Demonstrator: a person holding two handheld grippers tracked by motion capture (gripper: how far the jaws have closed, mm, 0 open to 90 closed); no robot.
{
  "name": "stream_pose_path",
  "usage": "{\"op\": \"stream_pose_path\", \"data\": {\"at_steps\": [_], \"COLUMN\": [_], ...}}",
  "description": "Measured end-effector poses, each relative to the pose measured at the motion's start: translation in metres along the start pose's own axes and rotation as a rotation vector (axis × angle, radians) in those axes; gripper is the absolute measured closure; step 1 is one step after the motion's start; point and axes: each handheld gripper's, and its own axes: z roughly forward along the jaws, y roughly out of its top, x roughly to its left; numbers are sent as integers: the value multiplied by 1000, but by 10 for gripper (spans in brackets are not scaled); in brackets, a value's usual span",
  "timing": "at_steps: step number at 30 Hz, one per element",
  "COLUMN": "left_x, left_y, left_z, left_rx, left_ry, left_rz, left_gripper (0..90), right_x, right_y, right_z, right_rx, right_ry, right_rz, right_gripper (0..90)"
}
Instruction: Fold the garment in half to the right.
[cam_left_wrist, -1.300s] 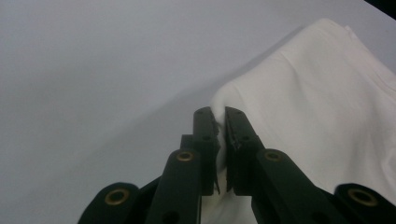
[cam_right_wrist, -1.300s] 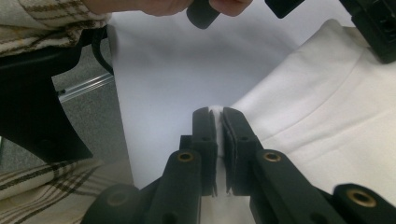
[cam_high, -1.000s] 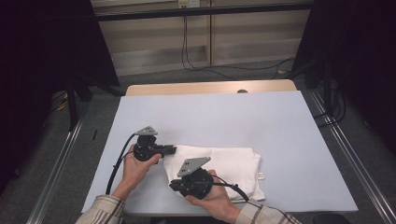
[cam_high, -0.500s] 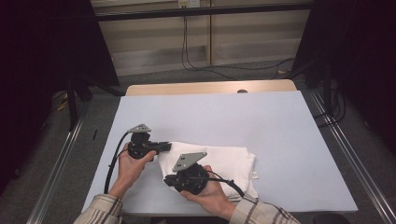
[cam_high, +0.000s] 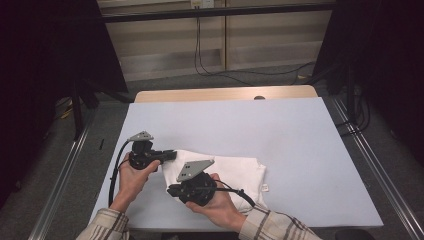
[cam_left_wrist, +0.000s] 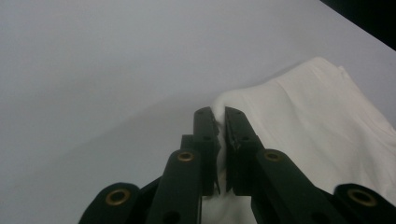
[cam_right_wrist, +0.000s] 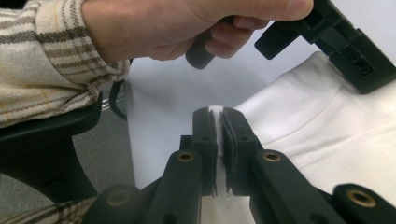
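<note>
Two grippers are closed on one white cloth (cam_high: 227, 172), which lies folded on the near part of the pale blue surface (cam_high: 280, 130), toward the person's side. The left gripper (cam_high: 167, 155) is held at the cloth's left edge in the high view; in the left gripper view a raised corner of the cloth (cam_left_wrist: 299, 121) is seen pinched between the two black jaws of the left gripper (cam_left_wrist: 220, 122), which stand almost together with only fabric between them. The right gripper (cam_right_wrist: 219, 122) is likewise clamped on a thin fold of the cloth (cam_right_wrist: 336, 121), the white edge being visible in the narrow gap between its jaws. In the high view the right gripper (cam_high: 172, 189) is seen at the cloth's near left corner, just beside the left one. The left hand (cam_right_wrist: 187, 28) with its striped sleeve is seen in the right gripper view, above the cloth. The rest of the cloth is spread flat to the right, with a small tag (cam_high: 265, 187) at its right edge.
</note>
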Motion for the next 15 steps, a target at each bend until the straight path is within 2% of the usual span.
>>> {"op": "stream_pose_path", "data": {"at_steps": [4, 8, 15], "left_x": [0, -1, -4], "left_y": [2, 3, 16], "left_z": [-2, -3, -1], "left_rx": [15, 14, 12], "left_ry": [13, 5, 4], "left_rz": [-19, -16, 3], "left_gripper": [845, 845, 845], "right_x": [0, 2, 1], "right_y": [4, 2, 6], "right_z": [-1, -1, -5], "right_rx": [-12, -19, -30], "right_ry": [2, -2, -15], "right_rz": [5, 4, 3], "right_gripper": [844, 844, 844]}}
